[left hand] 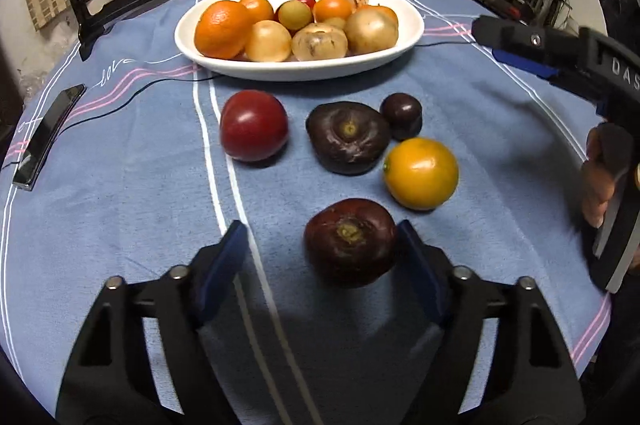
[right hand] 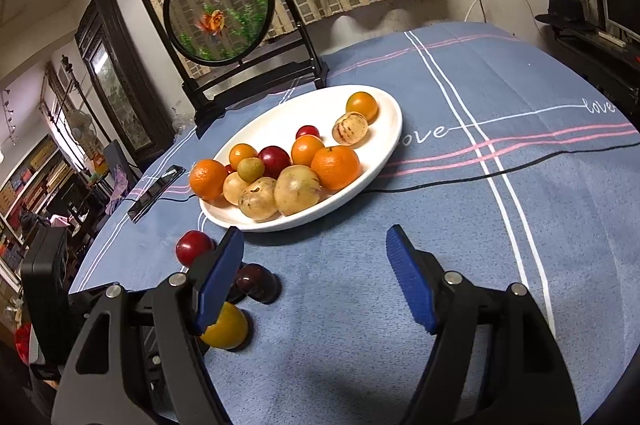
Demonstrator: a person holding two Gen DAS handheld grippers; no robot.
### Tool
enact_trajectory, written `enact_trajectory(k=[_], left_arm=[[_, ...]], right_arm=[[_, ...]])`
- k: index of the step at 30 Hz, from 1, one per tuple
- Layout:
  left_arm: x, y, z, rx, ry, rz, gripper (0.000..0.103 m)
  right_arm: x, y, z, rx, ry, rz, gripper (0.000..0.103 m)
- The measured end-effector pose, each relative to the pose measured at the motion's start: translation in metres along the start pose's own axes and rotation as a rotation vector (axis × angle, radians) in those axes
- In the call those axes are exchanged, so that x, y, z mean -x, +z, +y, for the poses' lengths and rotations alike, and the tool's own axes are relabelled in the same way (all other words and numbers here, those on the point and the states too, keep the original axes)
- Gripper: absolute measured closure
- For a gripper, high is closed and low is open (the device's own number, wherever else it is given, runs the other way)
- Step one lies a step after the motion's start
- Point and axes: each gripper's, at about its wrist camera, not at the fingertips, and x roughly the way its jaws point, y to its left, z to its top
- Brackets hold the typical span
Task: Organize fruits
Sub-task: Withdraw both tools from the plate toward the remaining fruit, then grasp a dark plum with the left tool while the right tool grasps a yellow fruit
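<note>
On the blue cloth lie a red fruit (left hand: pixel 254 131), a large dark purple fruit (left hand: pixel 348 137), a small dark plum (left hand: pixel 402 115) and a yellow-orange fruit (left hand: pixel 420 173). Nearest me is a dark red fruit (left hand: pixel 348 241), sitting between the fingers of my left gripper (left hand: pixel 322 241). The right pad touches it and the left pad stands clear, so the gripper is open. My right gripper (right hand: pixel 314 241) hovers open over bare cloth with nothing between its fingers. Behind stands a white oval plate (left hand: pixel 300 73) (right hand: pixel 394 129) holding several oranges and tan fruits.
A phone (left hand: pixel 44 137) lies at the cloth's left edge with a black cable (left hand: pixel 132 97) running past the plate. A framed round goldfish screen (right hand: pixel 220 7) stands behind the plate. A person's hand (left hand: pixel 598 185) holds the right gripper's handle at the right.
</note>
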Motion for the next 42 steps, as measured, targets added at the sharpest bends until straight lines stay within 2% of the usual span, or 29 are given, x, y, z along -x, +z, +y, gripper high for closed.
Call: enact_trajectory(k=[1, 3, 4, 6, 9, 16, 22, 27, 31, 33, 39, 42], left_arm=[[0.001, 0.0, 0.0, 0.002, -0.007, -0.005, 0.035], [0.003, -0.001, 0.0, 0.001, -0.012, -0.016, 0.058], [0.004, -0.001, 0.0, 0.001, -0.021, -0.022, 0.059], [0.005, -0.001, 0.0, 0.005, -0.017, -0.023, 0.059], [0.005, -0.001, 0.001, 0.009, -0.003, -0.024, 0.059], [0.005, 0.001, 0.009, 0.044, -0.018, -0.024, 0.059], [0.005, 0.001, 0.01, 0.048, -0.021, -0.025, 0.059], [0.005, 0.0, 0.016, 0.074, -0.008, -0.025, 0.059], [0.005, 0.0, 0.019, 0.084, 0.008, -0.024, 0.059], [0.005, -0.001, 0.019, 0.086, 0.008, -0.023, 0.06], [0.005, -0.001, 0.02, 0.087, 0.024, -0.021, 0.059], [0.005, -0.001, 0.02, 0.085, 0.028, -0.022, 0.059]], right_arm=[[0.0, 0.0, 0.0, 0.001, 0.005, 0.003, 0.029], [-0.002, -0.002, 0.001, -0.005, 0.018, 0.029, 0.029], [-0.003, -0.003, 0.003, -0.002, 0.016, 0.045, 0.029], [-0.006, -0.007, 0.012, 0.038, -0.002, 0.088, 0.029], [-0.006, -0.015, 0.032, 0.121, 0.015, 0.125, 0.029], [-0.008, -0.033, 0.072, 0.287, 0.004, 0.18, 0.029], [-0.021, -0.039, 0.084, 0.324, -0.042, 0.231, 0.029], [-0.033, -0.042, 0.084, 0.309, -0.095, 0.279, 0.029], [-0.04, -0.042, 0.083, 0.305, -0.117, 0.29, 0.035], [-0.044, -0.042, 0.085, 0.307, -0.113, 0.298, 0.046], [-0.049, -0.044, 0.089, 0.313, -0.09, 0.317, 0.062], [-0.047, -0.045, 0.091, 0.313, -0.095, 0.314, 0.062]])
